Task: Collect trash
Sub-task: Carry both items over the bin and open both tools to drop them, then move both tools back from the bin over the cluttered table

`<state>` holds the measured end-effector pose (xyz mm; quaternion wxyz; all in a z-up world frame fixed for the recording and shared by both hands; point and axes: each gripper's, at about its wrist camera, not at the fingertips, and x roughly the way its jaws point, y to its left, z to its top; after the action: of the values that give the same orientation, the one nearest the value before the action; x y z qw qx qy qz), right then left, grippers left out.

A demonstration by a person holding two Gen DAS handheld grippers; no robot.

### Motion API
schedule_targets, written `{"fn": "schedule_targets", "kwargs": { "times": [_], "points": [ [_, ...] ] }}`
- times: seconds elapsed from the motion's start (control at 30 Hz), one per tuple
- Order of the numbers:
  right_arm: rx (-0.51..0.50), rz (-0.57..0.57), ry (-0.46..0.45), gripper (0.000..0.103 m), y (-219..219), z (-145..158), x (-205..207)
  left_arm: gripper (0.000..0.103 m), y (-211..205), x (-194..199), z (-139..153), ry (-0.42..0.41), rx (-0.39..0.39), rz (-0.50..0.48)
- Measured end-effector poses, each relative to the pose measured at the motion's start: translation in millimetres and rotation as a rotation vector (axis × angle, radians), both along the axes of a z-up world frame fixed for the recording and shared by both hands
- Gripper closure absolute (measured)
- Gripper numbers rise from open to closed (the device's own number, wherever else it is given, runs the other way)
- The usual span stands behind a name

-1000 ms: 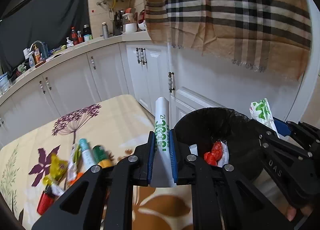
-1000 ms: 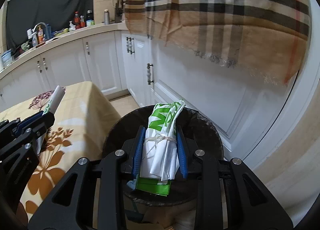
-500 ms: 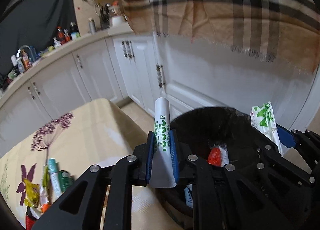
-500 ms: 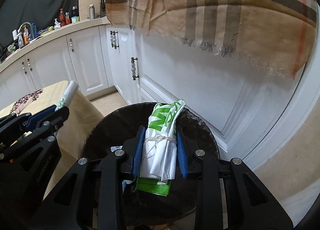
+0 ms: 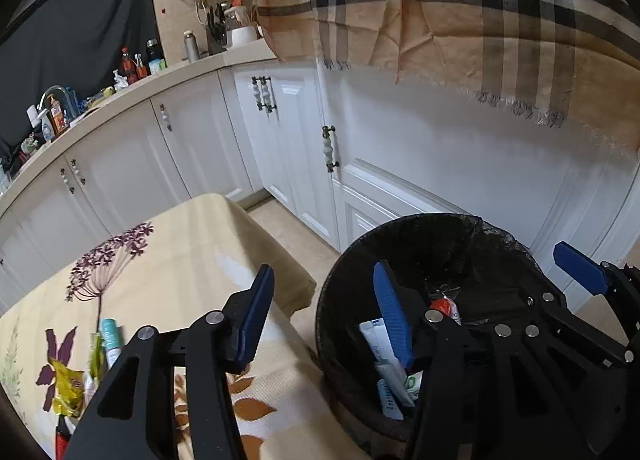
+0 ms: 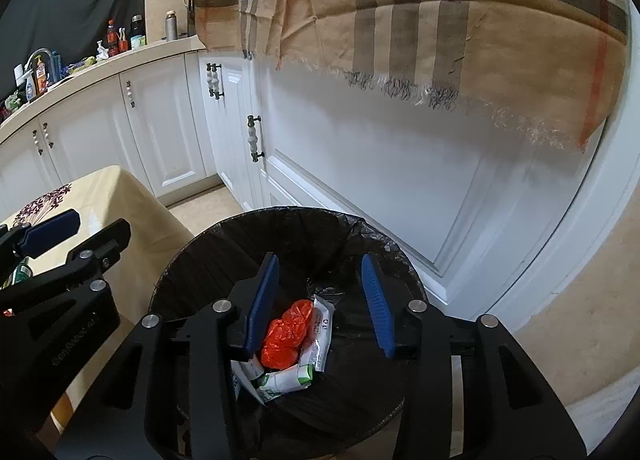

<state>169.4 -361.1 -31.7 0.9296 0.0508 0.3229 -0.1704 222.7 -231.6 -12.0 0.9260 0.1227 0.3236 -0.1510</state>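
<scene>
Left wrist view: the left gripper (image 5: 324,312) has its jaws opening, about half apart, with nothing between the blue pads. Its left finger stands over the corner of the table (image 5: 192,244), its right finger over the near rim of the bin (image 5: 436,220). Below and behind the right finger, white wrappers (image 5: 386,374) lie on the bin's near side, and just right of that finger a bit of the red bag (image 5: 440,304) shows. Far left of the fingers, more trash (image 5: 86,364) lies on the table: a teal tube, a yellow packet, other pieces too small to tell. The right gripper (image 5: 580,268) enters from the right over the bin's far rim.

Right wrist view: the right gripper (image 6: 322,298) is also opening, its jaws somewhat under half apart and empty. Both fingers hang above the bin (image 6: 184,256), which has a black liner. Straight between and below the pads lie the red bag (image 6: 286,334), a white wrapper (image 6: 322,334) touching its right side, and a white-green packet (image 6: 286,380) nearer the camera. The left gripper (image 6: 52,232) shows at the left edge, over the table (image 6: 120,196).
</scene>
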Motion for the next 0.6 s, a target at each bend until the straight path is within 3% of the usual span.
{"fn": "schedule_targets", "kwargs": {
  "times": [0.3,0.6],
  "points": [
    [0.029,0.055,-0.01,0.06,26,14,-17,0.044,48,-25,19,-0.033,-0.015,0.055],
    [0.059,0.177,-0.023,0.06,85,29,-34,0.041,137,-59,31,-0.064,-0.014,0.196]
  ]
}}
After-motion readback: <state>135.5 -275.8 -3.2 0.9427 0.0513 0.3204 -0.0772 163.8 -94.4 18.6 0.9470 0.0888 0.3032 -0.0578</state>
